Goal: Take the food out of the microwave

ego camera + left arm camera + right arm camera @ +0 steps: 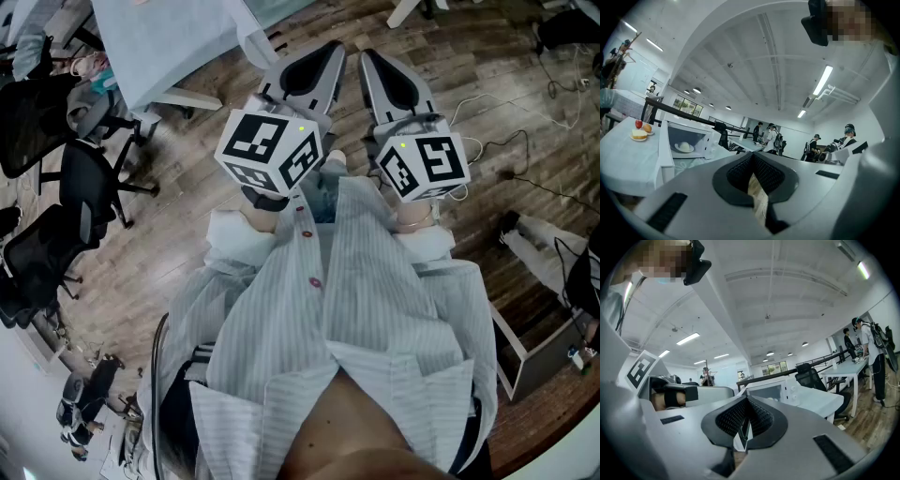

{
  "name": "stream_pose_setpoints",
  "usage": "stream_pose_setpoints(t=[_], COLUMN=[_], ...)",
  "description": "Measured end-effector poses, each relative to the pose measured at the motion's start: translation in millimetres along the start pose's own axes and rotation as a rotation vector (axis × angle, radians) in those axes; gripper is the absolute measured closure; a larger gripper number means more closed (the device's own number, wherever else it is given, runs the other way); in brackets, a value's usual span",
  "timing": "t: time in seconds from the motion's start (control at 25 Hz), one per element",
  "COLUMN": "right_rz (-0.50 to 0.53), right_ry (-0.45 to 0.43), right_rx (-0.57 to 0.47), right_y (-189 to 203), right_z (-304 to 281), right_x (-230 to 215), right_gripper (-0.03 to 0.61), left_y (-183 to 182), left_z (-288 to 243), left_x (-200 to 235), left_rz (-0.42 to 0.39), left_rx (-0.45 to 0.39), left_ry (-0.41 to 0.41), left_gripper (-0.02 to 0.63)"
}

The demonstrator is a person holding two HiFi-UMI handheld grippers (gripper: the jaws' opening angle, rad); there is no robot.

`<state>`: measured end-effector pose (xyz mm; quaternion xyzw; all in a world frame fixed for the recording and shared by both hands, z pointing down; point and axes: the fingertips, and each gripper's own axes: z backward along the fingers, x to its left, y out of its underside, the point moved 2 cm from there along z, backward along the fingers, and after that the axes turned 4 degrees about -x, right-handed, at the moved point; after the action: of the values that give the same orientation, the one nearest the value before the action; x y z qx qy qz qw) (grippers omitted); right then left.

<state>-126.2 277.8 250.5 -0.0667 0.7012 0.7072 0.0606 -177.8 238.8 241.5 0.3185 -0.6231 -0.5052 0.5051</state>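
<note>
The left gripper and right gripper are held side by side above the floor. Both pairs of jaws are seen pressed together, with nothing gripped. The food is seen inside the open microwave on the table, well apart from both grippers.

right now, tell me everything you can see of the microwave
The microwave is a white box standing on a white table. Its door is swung open to the left, and a control panel with knobs is on its right side. Inside the lit cavity, a pale round food sits on a plate.
</note>
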Motion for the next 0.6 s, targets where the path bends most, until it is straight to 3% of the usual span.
stream_pose_setpoints(t=[0.6], right_rz=[-0.002], right_ry=[0.006], right_rx=[-0.017], right_y=[-7.3], right_z=[24.3], right_x=[-17.1], right_gripper=[0.546], left_y=[7.6], left_z=[-16.3], left_x=[-30.6], left_rz=[-0.010], left_rx=[0.003], left_ry=[0.024], left_gripper=[0.606])
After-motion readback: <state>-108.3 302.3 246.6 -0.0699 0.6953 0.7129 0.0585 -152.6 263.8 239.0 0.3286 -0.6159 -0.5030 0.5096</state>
